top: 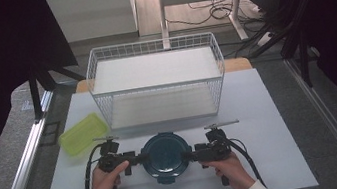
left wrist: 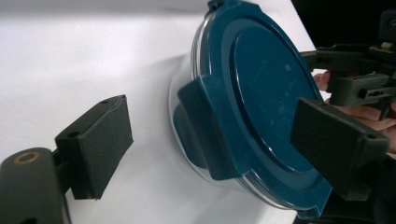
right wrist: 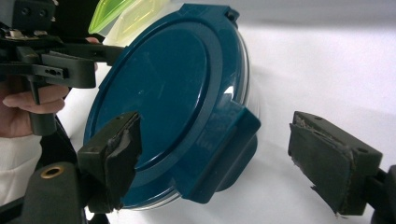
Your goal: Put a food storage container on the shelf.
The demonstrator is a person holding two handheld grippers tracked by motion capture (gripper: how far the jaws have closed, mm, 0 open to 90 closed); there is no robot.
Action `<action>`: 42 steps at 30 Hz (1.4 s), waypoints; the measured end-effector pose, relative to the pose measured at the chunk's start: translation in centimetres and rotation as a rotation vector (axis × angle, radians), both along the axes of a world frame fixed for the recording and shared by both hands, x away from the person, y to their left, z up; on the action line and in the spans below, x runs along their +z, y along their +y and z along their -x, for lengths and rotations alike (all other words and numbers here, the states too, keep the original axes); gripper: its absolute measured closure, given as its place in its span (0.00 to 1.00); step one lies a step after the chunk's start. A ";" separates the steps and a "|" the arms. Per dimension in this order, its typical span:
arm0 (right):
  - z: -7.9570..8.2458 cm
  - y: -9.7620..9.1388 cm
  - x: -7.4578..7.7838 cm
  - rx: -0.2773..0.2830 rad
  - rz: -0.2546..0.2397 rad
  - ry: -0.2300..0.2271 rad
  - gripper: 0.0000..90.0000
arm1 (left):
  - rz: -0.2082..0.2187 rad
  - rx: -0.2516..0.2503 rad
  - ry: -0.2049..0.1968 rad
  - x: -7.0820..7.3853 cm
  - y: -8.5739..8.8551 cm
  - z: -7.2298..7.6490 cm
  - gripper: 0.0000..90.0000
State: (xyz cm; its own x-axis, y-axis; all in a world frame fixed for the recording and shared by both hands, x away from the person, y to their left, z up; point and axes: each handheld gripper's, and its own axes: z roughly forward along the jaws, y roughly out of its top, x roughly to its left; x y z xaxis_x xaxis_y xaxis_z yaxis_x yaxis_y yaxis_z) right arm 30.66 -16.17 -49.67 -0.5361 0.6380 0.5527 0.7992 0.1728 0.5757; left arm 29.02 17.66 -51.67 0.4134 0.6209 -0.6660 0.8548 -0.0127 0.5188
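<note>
Round container [top: 166, 157] with the dark blue lid sits on the white table [top: 272, 124], just in front of the wire basket [top: 156, 78], between your two grippers, so each side latch tab faces one. Left gripper [left wrist: 210, 140] is wide open, jaws straddling its tab [left wrist: 205, 135], gripping nothing yet. Right gripper [right wrist: 229, 158] likewise gapes around its tab [right wrist: 229, 149], no contact visible. Green lidded box [top: 82, 132] lies left of the basket.

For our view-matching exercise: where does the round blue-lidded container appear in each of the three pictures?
High view: blue-lidded container at bottom centre, between the two tools.
Left gripper view: it sits right of centre, tilted.
Right gripper view: it sits left of centre.
Shared landmark: the lid's side latch.
</note>
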 end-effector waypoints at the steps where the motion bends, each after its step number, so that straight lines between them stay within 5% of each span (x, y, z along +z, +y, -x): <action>1: 0.0 0.1 -0.2 -0.001 -0.001 0.011 0.19 | 0.006 -0.008 0.012 -0.2 -0.3 0.1 0.15; 14: 0.3 1.2 -1.4 0.018 -0.059 0.115 0.25 | 0.052 -0.045 0.058 -0.7 -1.1 0.1 0.30; 19: 0.1 0.9 -1.5 -0.012 -0.089 0.175 0.30 | 0.110 0.002 0.098 -1.1 -0.8 0.1 0.35; 27: 0.3 0.5 -1.3 -0.034 -0.105 0.191 0.35 | 0.166 0.021 0.101 -1.0 -0.4 0.4 0.44; 42: 0.9 0.2 -0.7 -0.088 -0.133 0.194 0.43 | 0.093 0.047 0.024 0.5 -1.2 1.4 0.45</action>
